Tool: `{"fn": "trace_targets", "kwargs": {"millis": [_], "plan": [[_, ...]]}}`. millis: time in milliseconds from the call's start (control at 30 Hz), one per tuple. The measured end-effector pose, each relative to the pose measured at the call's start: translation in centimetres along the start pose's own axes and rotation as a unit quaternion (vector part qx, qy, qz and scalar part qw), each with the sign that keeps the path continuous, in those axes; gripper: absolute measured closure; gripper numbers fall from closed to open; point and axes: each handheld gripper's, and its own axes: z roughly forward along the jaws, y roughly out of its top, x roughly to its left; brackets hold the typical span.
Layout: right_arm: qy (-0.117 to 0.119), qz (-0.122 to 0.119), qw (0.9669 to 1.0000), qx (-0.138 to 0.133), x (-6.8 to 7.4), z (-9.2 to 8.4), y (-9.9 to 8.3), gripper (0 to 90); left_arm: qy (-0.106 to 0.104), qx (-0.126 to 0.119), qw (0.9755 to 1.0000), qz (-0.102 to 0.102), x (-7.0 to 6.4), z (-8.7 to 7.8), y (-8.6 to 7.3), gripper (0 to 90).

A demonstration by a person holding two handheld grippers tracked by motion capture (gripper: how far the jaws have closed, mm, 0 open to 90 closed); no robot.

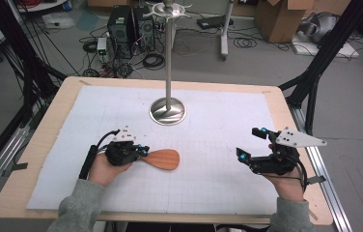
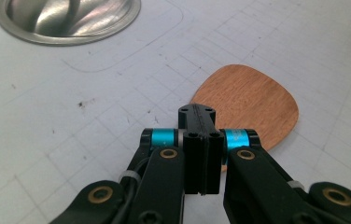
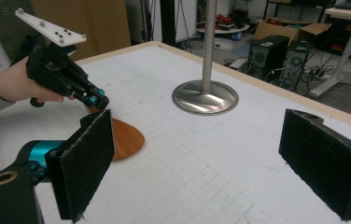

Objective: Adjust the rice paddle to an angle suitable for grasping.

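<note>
My left gripper pinches the wooden spatula lying flat on the mat; I should lift it level, while my right gripper waits spread wide.

The high view looks down on my table. Both gripper views sit low and close, and all share the metal stand.
</note>
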Motion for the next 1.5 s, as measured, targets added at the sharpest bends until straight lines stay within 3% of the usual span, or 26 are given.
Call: {"fn": "trace_targets", "kwargs": {"millis": [133,233,300,467,733,900,1033,1500], "plan": [[0.001,-0.003,1.0000,-0.001,-0.1,0.1,0.0,9.4,-0.012,-0.003,0.9999,-0.007,0.1,1.0,1.1,89.6],[0.003,-0.002,1.0000,0.000,0.0,0.1,0.0,9.3,-0.009,0.007,0.9999,-0.008,0.3,2.0,1.6,89.6],[0.003,0.000,1.0000,0.001,0.1,0.1,0.0,9.3,-0.014,-0.002,0.9999,-0.009,0.2,2.2,1.9,89.6],[0.004,-0.003,1.0000,0.003,0.0,0.2,-0.1,9.4,-0.011,0.008,0.9999,0.006,-0.2,3.3,2.6,89.6],[0.003,0.003,1.0000,0.002,-0.1,0.0,-0.2,9.4,-0.014,0.026,0.9996,0.005,-0.2,5.5,2.8,89.6],[0.004,0.003,1.0000,0.000,-0.2,-0.2,-0.2,9.4,-0.009,0.023,0.9997,-0.002,-0.3,6.1,3.4,89.7],[0.004,0.003,1.0000,0.000,-0.2,-0.2,-0.2,9.4,-0.010,0.034,0.9993,0.009,-0.7,6.8,3.6,89.7],[0.005,0.003,1.0000,0.000,-0.2,-0.3,-0.2,9.3,-0.013,0.056,0.9983,0.000,-0.8,8.4,3.6,89.7]]}}
